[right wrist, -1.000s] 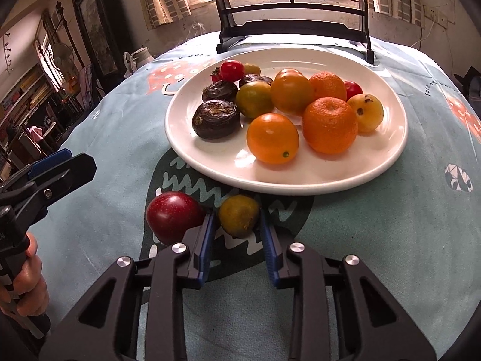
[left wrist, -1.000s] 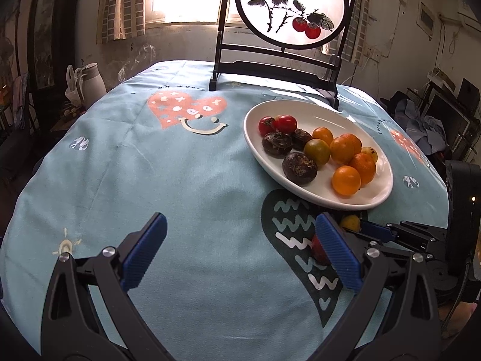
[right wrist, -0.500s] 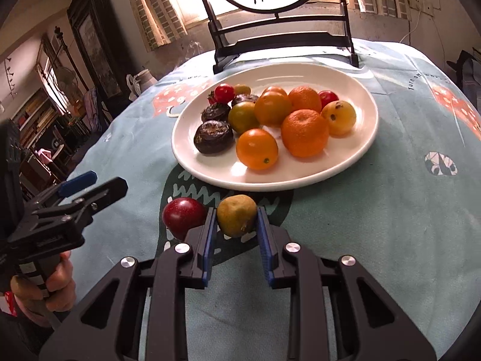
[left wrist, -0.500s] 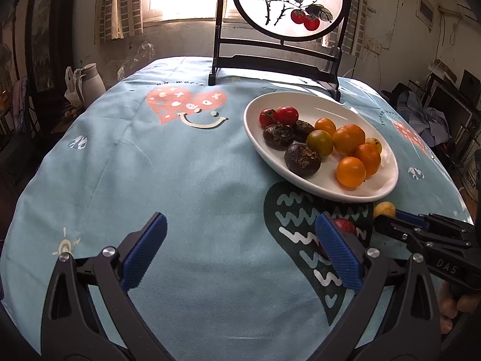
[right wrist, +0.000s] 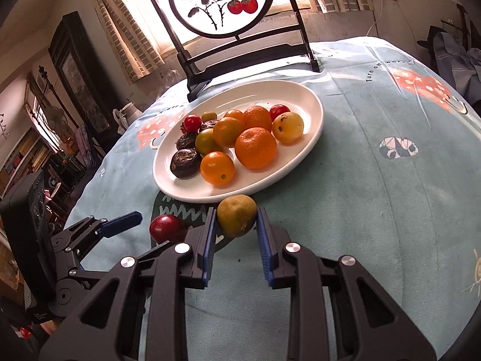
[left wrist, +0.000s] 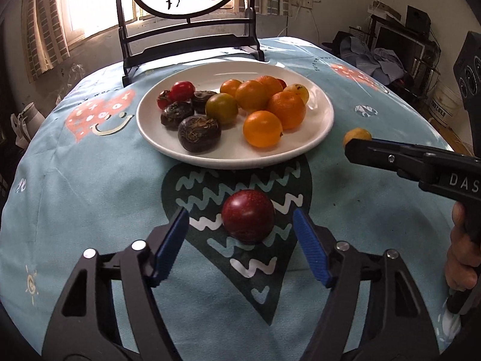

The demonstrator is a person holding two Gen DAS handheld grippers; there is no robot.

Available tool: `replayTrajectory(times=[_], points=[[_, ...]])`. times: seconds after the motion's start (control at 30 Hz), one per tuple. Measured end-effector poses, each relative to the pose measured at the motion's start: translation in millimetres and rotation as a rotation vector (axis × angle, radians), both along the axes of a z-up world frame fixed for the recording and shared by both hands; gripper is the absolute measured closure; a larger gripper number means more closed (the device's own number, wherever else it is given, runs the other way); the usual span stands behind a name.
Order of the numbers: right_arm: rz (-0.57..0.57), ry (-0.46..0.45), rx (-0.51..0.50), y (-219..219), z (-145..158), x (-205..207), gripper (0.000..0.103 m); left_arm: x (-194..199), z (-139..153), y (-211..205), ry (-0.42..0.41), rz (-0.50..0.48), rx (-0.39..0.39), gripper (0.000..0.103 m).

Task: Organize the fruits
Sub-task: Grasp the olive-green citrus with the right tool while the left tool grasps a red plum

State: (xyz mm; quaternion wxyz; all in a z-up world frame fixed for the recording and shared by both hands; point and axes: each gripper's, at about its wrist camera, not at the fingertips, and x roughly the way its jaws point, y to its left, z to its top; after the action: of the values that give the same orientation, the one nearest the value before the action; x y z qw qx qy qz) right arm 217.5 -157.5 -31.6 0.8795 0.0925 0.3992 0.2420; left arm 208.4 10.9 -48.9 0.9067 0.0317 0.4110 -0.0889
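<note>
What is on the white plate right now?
The white plate holds oranges, small red tomatoes, dark wrinkled fruits, a greenish fruit and a pale yellow one. Anything beneath the pile is hidden.

Lived-in home room: round tabletop under light-blue printed cloth [left wrist: 90, 180]; behind it, black-framed round painted screen [right wrist: 219, 3], curtained window [left wrist: 87, 3].
</note>
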Motion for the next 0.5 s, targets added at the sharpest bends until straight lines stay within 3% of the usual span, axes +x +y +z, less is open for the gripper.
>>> replayTrajectory(times=[0.03, 0.27, 0.4, 0.5], points=[[0.001, 0.0, 0.0, 0, 0, 0, 0.076, 3, -3, -2, 0.014, -0.004, 0.002, 0.046], [0.013, -0.004, 0.013, -1, 3, -1, 0.076, 16, -12, -5, 0.048, 0.01, 0.023, 0.048], [0.003, 0.0, 0.003, -1, 1, 1, 0.076, 17, -15, -6, 0.062, 0.004, 0.015, 0.063], [-0.001, 0.009, -0.005, -1, -2, 2, 0.076, 14, -15, -8, 0.057, 0.012, 0.019, 0.064]])
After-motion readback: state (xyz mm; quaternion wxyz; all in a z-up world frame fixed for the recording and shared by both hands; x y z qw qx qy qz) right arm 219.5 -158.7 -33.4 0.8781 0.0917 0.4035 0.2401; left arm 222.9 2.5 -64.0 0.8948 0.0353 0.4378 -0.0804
